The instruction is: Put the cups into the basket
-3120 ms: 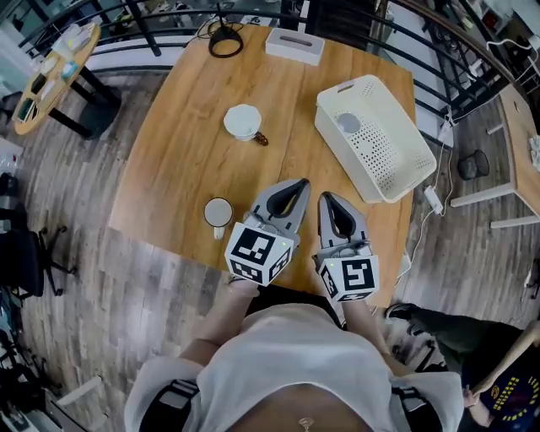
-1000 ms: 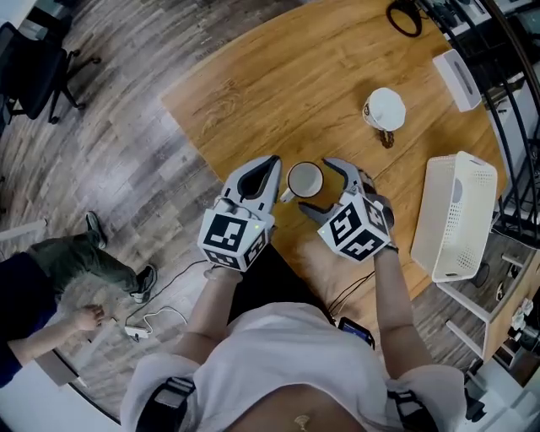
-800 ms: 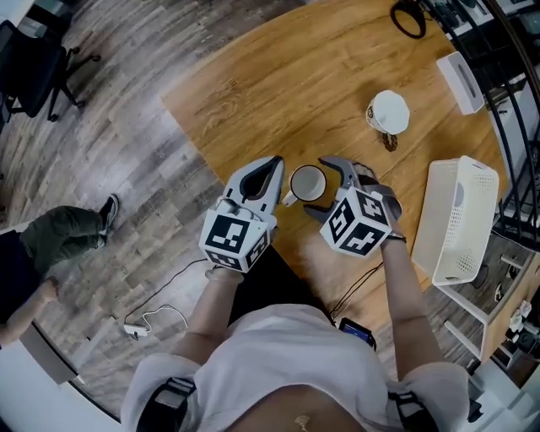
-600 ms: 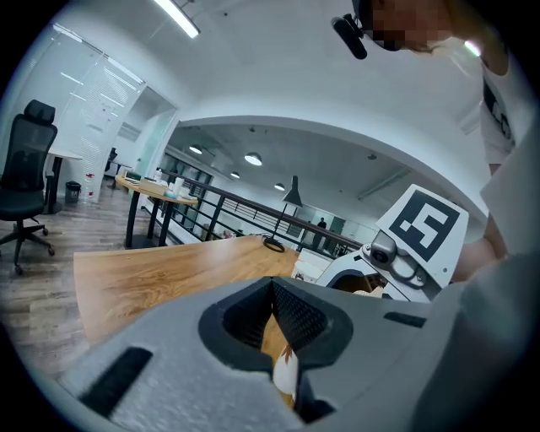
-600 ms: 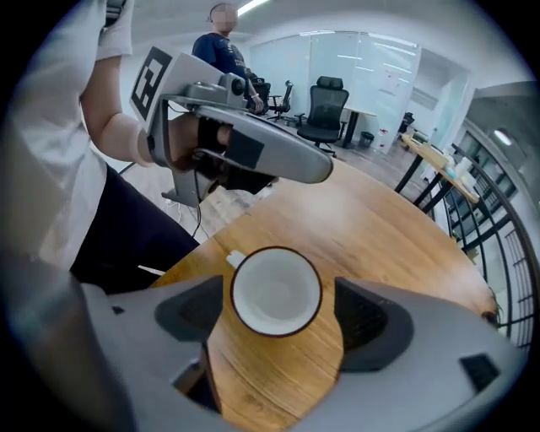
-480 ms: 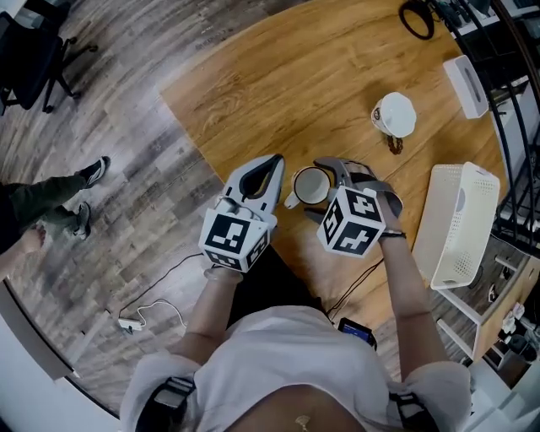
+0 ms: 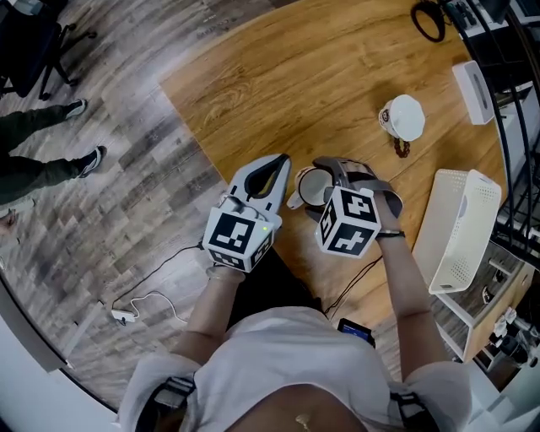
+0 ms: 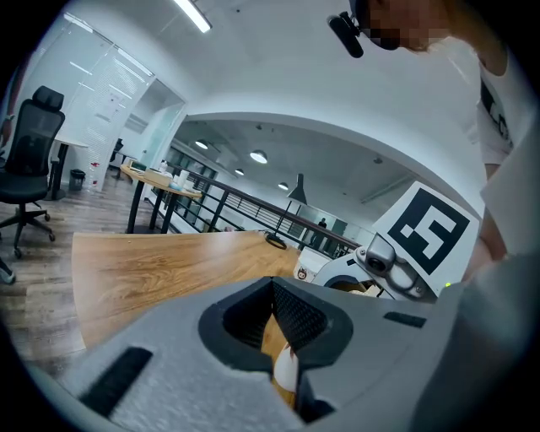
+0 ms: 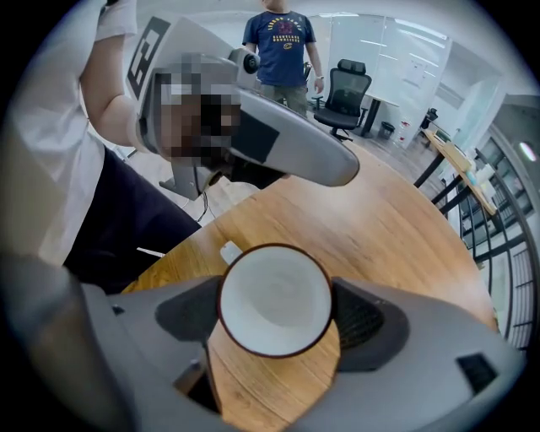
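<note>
A white cup (image 7: 310,186) with a dark rim stands upright near the front edge of the wooden table (image 7: 337,76). My right gripper (image 7: 317,191) is shut on it, one jaw on each side. In the right gripper view the cup (image 9: 274,297) fills the gap of that gripper (image 9: 277,315) and its handle points away. My left gripper (image 7: 281,161) is shut and empty just left of the cup; in its own view the left gripper (image 8: 272,282) points at the table. A second white cup (image 7: 404,117) sits farther back. The white perforated basket (image 7: 464,228) lies at the right.
A white tissue box (image 7: 472,80) and a black cable loop (image 7: 429,18) lie at the table's far side, by a dark railing. A person's legs (image 7: 38,143) are on the floor at the left, and a cable (image 7: 143,299) trails below the table edge.
My right gripper has moved in from the right and closed its jaws on the dark-rimmed cup. The left gripper stayed beside it. The person on the floor walked off to the left.
</note>
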Motion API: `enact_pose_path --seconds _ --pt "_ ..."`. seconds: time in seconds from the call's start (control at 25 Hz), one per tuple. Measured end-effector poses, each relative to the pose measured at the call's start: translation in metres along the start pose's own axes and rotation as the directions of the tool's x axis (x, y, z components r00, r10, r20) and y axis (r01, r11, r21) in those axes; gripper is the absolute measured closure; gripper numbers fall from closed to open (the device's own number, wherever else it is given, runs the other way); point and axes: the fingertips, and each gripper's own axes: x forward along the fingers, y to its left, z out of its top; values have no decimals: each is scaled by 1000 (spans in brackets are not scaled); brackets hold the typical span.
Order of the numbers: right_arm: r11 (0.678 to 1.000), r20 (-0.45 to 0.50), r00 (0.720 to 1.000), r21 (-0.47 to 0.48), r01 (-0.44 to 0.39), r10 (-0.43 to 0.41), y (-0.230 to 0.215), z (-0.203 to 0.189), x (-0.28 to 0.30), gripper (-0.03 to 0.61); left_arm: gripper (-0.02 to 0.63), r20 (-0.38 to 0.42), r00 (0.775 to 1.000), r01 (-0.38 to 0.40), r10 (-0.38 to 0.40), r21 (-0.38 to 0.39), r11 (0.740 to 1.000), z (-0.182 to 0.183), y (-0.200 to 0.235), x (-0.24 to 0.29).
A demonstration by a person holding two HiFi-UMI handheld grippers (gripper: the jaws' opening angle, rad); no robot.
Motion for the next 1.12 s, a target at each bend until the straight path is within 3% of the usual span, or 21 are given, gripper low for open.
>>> enact_pose_path --seconds 0.72,0.92,1.12 --pt "997 -12 999 64 35 -34 -2 -3 0 189 606 -4 1000 28 -28 -7 1000 -1 -13 6" --pt "986 -12 999 159 52 -50 0 -14 -10 189 606 -5 998 57 -57 8 998 3 -20 7" --pt "954 16 995 285 90 -99 7 -25 -25 189 606 -15 993 120 -119 41 992 8 -37 13"
